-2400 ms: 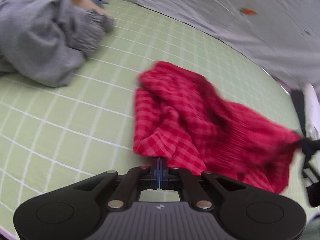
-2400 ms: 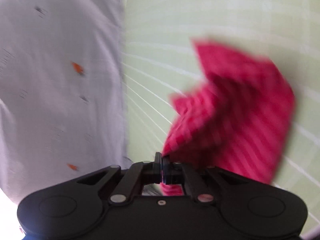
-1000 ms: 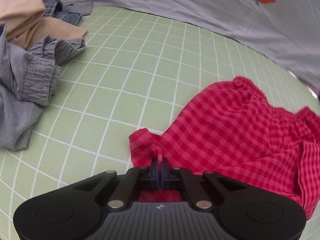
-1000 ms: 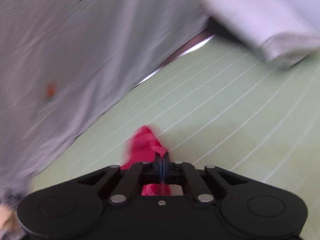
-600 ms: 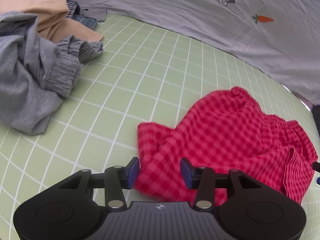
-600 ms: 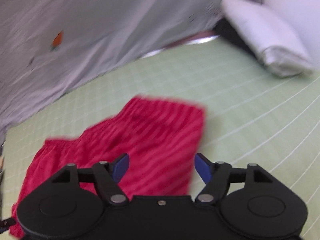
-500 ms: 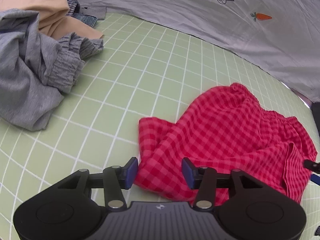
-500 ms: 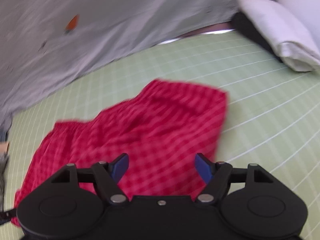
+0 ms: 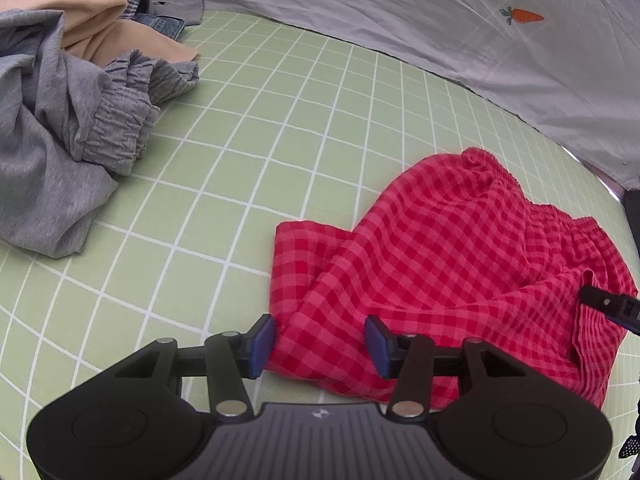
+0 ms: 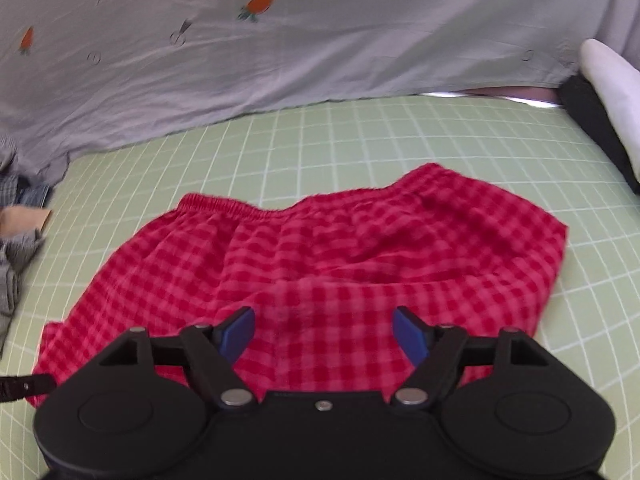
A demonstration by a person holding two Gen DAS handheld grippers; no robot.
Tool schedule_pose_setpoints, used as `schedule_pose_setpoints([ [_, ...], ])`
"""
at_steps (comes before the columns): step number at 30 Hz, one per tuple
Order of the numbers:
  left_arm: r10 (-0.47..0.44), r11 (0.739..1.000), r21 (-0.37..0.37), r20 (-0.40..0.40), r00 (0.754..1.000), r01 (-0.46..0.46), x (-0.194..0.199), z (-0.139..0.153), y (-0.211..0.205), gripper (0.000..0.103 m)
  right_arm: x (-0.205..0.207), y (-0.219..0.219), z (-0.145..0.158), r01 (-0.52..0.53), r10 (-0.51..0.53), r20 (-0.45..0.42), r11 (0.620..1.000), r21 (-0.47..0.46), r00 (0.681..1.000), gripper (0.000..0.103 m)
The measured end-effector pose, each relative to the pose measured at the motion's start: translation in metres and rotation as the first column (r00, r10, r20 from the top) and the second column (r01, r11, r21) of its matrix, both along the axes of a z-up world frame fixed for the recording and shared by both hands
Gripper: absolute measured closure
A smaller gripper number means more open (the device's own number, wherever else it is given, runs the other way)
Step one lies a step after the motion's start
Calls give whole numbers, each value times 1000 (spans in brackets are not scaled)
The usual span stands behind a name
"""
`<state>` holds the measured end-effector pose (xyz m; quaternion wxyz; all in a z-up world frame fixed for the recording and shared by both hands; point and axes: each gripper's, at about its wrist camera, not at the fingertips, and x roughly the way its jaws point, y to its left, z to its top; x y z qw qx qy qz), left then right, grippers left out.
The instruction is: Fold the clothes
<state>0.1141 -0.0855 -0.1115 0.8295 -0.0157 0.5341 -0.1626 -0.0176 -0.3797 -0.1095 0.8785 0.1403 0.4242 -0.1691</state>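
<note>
Broadly, the red checked shorts (image 9: 460, 256) lie spread on the green gridded mat (image 9: 260, 128) with nothing gripping them, so the step in hand looks like the pause between laying the garment out and taking hold for the first fold. They are not yet flat: the left wrist view shows a ridge of slack cloth running from the near left corner up toward the gathered waistband (image 10: 224, 205), and the right side is doubled over on itself. The next move probably calls for smoothing or re-gripping two edges on one side and carrying them across to the other, with both grips kept level so the cloth does not bunch again. A grey sheet (image 10: 320, 48) printed with carrots borders the far side of the mat, and a heap of grey clothes (image 9: 68, 128) sits well apart at the far left, clear of the work. The left gripper (image 9: 320, 338) stands wide, holding nothing, its blue pads straddling the near hem at the left corner, just above or touching the cloth; which, I cannot tell. The right gripper (image 10: 325, 332) is likewise spread wide and empty, poised over the near middle of the shorts, the view slightly blurred.
</note>
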Motion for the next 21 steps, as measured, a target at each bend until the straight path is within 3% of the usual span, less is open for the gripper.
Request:
schedule_pose_setpoints([
  [1, 2, 1000, 3, -1, 1000, -2, 0, 0, 0, 52, 1, 0, -3, -9, 9, -16, 1000, 5, 1000, 43],
  [2, 4, 1000, 5, -2, 1000, -4, 0, 0, 0, 52, 3, 0, -6, -15, 15, -35, 1000, 11, 999, 71],
  [3, 6, 1000, 5, -2, 1000, -6, 1, -1, 0, 52, -1, -2, -6, -9, 10, -42, 1000, 14, 999, 92],
  [6, 16, 1000, -1, -10, 1000, -16, -2, -1, 1, 54, -30, -16, 4, 55, -55, -17, 998, 9, 998, 99],
  [9, 18, 1000, -1, -13, 1000, -18, -10, 1, 0, 64, -59, -30, 14, 120, -120, 8, 993, 7, 993, 100],
  [13, 9, 1000, 7, 3, 1000, -9, -25, 4, -3, 96, -97, -49, 27, 205, -205, 41, 979, 6, 978, 100],
  [14, 6, 1000, 9, 7, 1000, -6, -29, 5, -3, 99, -107, -53, 30, 226, -226, 50, 974, 6, 973, 101],
  [21, 59, 998, -21, 68, 996, -58, -67, 21, 6, 100, -190, -108, 33, 411, -410, 30, 911, -40, 912, 101],
])
